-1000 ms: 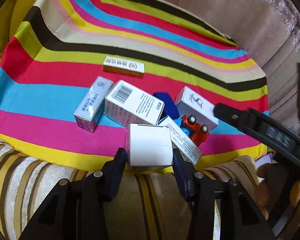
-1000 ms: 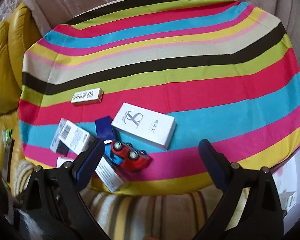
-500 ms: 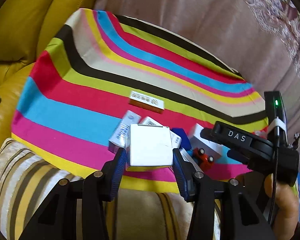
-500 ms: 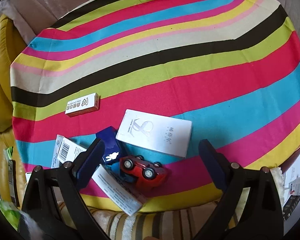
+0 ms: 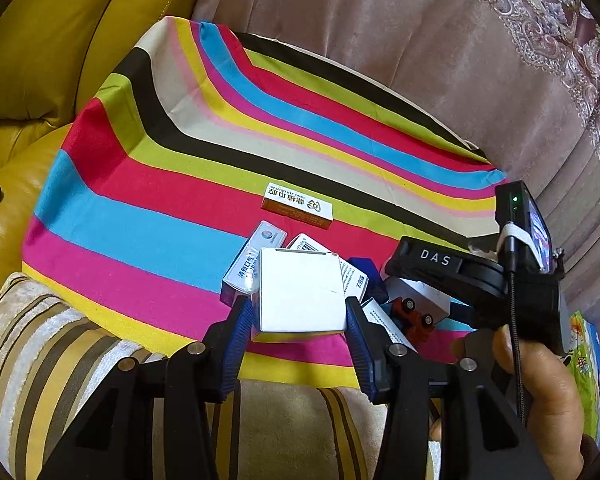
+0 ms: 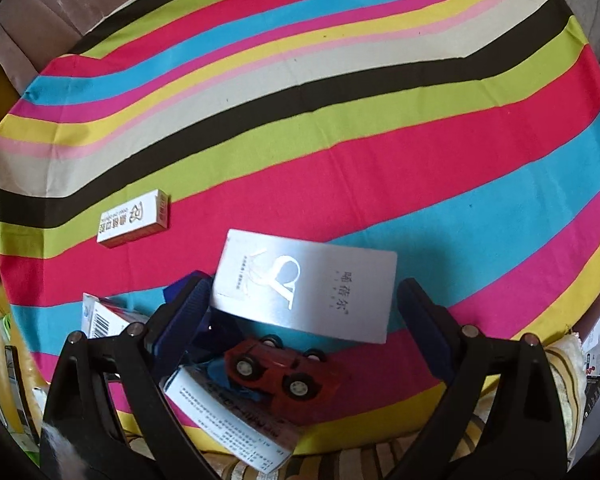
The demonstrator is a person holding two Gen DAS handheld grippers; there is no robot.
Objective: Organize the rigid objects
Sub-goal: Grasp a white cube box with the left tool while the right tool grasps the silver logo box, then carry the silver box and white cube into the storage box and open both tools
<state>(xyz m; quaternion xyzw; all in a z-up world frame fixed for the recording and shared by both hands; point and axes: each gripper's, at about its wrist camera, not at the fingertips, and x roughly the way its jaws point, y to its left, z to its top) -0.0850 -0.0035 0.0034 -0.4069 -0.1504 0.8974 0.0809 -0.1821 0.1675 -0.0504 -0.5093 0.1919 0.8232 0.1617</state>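
My left gripper [image 5: 298, 314] is shut on a plain white box [image 5: 300, 290] and holds it above the striped cloth [image 5: 148, 208]. Under and behind it lies a pile of small white boxes [image 5: 248, 266]. My right gripper [image 6: 304, 320] is open, its fingers on either side of a flat silver-white box [image 6: 304, 284] and above a red toy car [image 6: 280, 368] lying on its side. A long white printed box [image 6: 228, 420] lies under the car. A dark blue object [image 6: 180, 292] is partly hidden by my right gripper's left finger.
An orange-edged white box [image 5: 298, 205] lies apart on the red stripe, also in the right wrist view [image 6: 134, 218]. A yellow leather sofa [image 5: 40, 40] is at the left, a striped cushion [image 5: 52, 360] in front, and pink curtain fabric [image 5: 440, 60] behind.
My left gripper has lifted and drawn back with the white box, so the pile looks smaller. My right gripper has moved forward and down, closing in around the silver-white box and the toy car.
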